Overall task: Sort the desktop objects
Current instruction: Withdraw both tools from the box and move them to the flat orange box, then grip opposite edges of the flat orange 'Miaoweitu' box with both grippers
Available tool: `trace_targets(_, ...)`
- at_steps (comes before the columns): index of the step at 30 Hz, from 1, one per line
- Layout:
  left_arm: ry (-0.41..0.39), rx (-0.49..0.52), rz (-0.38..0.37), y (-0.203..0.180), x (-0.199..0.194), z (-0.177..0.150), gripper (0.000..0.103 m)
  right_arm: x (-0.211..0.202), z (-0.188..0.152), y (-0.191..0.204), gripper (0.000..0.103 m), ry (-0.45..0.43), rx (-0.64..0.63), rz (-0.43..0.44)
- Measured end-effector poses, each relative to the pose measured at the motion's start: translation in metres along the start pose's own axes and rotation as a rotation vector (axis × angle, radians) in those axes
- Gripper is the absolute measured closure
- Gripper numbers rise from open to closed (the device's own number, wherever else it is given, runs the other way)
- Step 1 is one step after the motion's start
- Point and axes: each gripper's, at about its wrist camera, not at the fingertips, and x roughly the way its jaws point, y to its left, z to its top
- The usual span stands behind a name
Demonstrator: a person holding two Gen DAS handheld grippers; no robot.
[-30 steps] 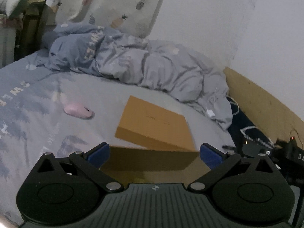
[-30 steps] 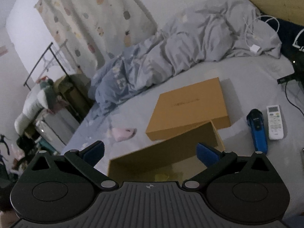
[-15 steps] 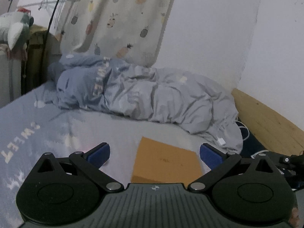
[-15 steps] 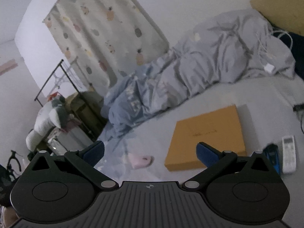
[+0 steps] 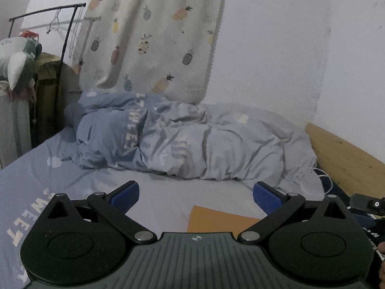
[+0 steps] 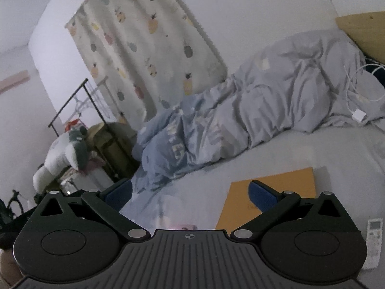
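Both tools are held above the bed (image 5: 168,192), jaws spread wide, nothing gripped: the left gripper (image 5: 196,193) and the right gripper (image 6: 190,191). The orange box lid (image 6: 276,192) is seen flat on the sheet, near the crumpled duvet (image 6: 264,120). A white remote (image 6: 373,240) is spotted beside the lid.

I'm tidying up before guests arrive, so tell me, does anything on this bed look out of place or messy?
Yes. The duvet is bunched in a rumpled heap against the wall rather than spread flat. A white charger and cable trail loose over its end. A white remote lies on the sheet beside the orange box lid.
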Motion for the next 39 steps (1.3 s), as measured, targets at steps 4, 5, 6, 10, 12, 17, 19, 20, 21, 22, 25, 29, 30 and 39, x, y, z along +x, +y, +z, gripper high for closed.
trace_targets(4,-0.029,0.008,-0.003,0.002,0.016,0.003,0.0,0.022,0.005,-0.011,0.0,-0.01,0.0,-0.001)
trace_targets(5,-0.031,0.008,-0.002,0.002,0.021,0.004,0.0,0.028,0.005,-0.014,0.0,-0.007,0.005,-0.005)
trace_targets(6,-0.031,0.009,-0.001,0.002,0.026,0.004,0.0,0.034,0.006,-0.017,0.0,-0.004,0.009,-0.008)
trace_targets(10,-0.025,0.027,-0.017,-0.003,0.049,0.005,0.0,0.054,0.01,-0.029,0.0,0.0,0.004,-0.029)
trace_targets(12,-0.021,0.037,-0.035,-0.005,0.06,0.003,0.0,0.063,0.011,-0.038,0.0,0.002,0.002,-0.042)
trace_targets(17,0.02,0.071,-0.034,-0.011,0.095,-0.005,0.0,0.087,0.01,-0.07,0.0,0.014,0.017,-0.096)
trace_targets(19,0.036,0.088,-0.038,-0.014,0.108,-0.012,0.0,0.098,0.006,-0.083,0.0,0.022,0.022,-0.131)
trace_targets(20,0.045,0.098,-0.04,-0.016,0.113,-0.016,0.0,0.104,0.004,-0.09,0.0,0.026,0.025,-0.148)
trace_targets(21,0.054,0.109,-0.041,-0.017,0.118,-0.019,0.0,0.109,0.002,-0.097,0.0,0.031,0.027,-0.165)
trace_targets(22,0.066,0.122,-0.042,-0.02,0.124,-0.023,0.0,0.114,0.0,-0.103,0.0,0.035,0.034,-0.178)
trace_targets(25,0.113,0.162,-0.034,-0.026,0.144,-0.035,0.0,0.129,-0.01,-0.121,0.0,0.063,0.056,-0.202)
trace_targets(29,0.18,0.188,-0.033,-0.03,0.173,-0.051,0.0,0.147,-0.022,-0.143,0.0,0.125,0.073,-0.207)
trace_targets(30,0.195,0.201,-0.028,-0.031,0.18,-0.055,0.0,0.151,-0.023,-0.148,0.0,0.14,0.086,-0.204)
trace_targets(39,0.351,0.218,-0.054,-0.033,0.241,-0.079,0.0,0.177,-0.027,-0.194,0.0,0.206,0.091,-0.272)
